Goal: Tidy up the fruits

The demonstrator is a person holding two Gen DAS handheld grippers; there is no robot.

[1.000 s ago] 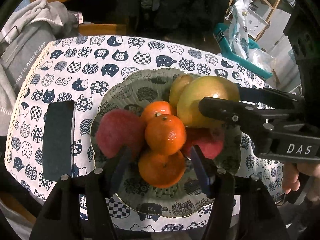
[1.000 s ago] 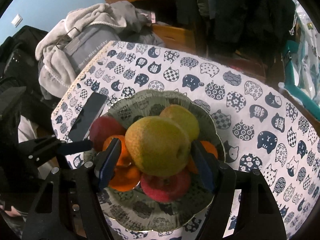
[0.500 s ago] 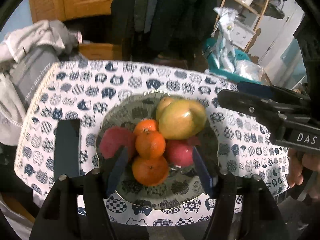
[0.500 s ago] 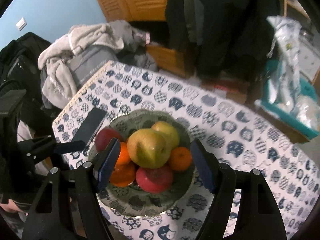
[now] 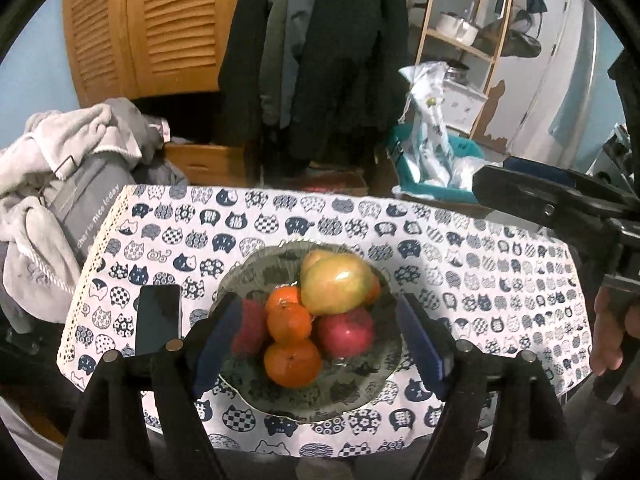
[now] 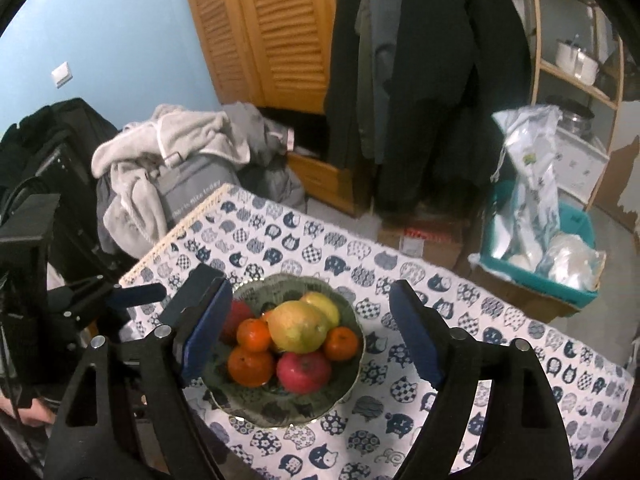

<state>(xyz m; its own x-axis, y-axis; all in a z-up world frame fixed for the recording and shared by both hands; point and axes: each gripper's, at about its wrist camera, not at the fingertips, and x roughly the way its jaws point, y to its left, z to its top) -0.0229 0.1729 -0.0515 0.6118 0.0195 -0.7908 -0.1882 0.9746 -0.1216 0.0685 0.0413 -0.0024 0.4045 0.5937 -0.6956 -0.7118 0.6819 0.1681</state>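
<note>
A patterned bowl (image 5: 352, 396) (image 6: 348, 384) sits on a table with a cat-print cloth (image 5: 480, 280) (image 6: 520, 360). It holds a large yellow-green pear (image 5: 336, 284) (image 6: 298, 330) on top, a second pear (image 6: 324, 306) behind it, several oranges (image 5: 292, 362) (image 6: 251, 366) and red apples (image 5: 346, 332) (image 6: 304, 372). My left gripper (image 5: 320, 344) is open and empty, high above the bowl. My right gripper (image 6: 310, 338) is open and empty, also high above it. The right gripper's finger shows at the right of the left wrist view (image 5: 540, 204).
A black phone (image 5: 157, 320) lies on the cloth left of the bowl. A pile of grey clothes (image 5: 52, 200) (image 6: 168, 168) sits off the table's left end. A teal bin with bags (image 6: 540, 256) and a wooden shelf (image 5: 464, 40) stand behind the table.
Both grippers have pulled back and up from the bowl. The right gripper's fingers were around the big pear a second ago; the pear now rests on the pile.
</note>
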